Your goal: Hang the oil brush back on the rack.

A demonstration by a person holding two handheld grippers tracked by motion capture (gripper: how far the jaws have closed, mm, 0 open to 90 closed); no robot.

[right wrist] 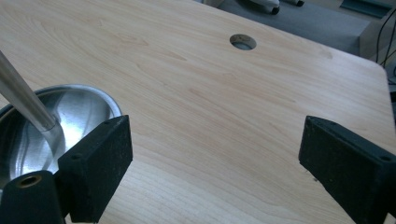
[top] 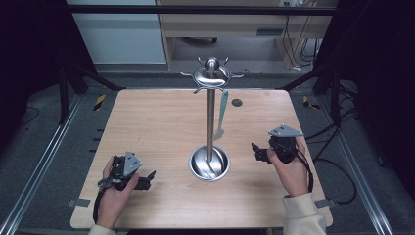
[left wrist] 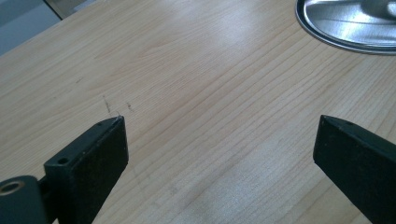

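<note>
Both hands sit at the bottom of the high view: left gripper [top: 149, 177] lower left, right gripper [top: 255, 149] lower right, each with jaws spread wide and empty. Between them, centre frame, stands a metal stand [top: 210, 117] with a pale green utensil [top: 222, 113] hanging from it.

A light wooden table [top: 147, 117] with round corners stands on a grey floor [top: 44, 132]. It has a small round hole [top: 237, 102] near the far edge. Behind it is a pale wooden desk [top: 220, 24] with black cables [top: 293, 44] hanging beside it. The sides of the room are dark.
</note>
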